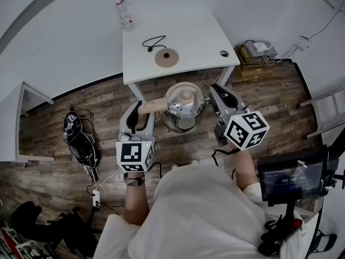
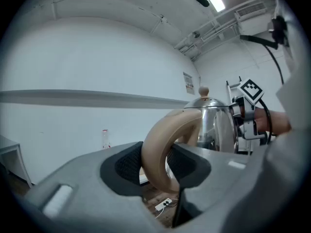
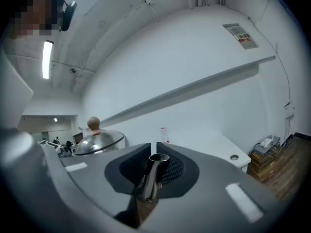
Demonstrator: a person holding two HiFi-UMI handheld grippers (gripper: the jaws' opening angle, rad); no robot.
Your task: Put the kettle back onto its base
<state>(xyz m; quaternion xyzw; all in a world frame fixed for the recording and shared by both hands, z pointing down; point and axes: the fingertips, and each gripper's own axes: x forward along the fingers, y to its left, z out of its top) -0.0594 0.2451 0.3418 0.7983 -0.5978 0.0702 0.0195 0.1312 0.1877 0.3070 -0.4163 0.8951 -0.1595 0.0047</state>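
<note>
Clamping kettle (image 1: 185, 106) handle (image 2: 158, 144) with left claw (image 2: 156, 165), spout (image 3: 151, 178) with right claw (image 3: 153, 165).
Keep level; centre over base (image 1: 166, 57) near worktop's (image 1: 199, 36) middle.

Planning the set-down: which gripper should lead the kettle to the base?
Left, probably: left gripper is shut on the handle, the stronger hold; right gripper only pinches the thin spout.

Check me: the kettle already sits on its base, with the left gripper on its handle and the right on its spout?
No. The head view shows the kettle held in the air short of the table, its base bare. The left gripper does clamp the handle, the right gripper the spout.
</note>
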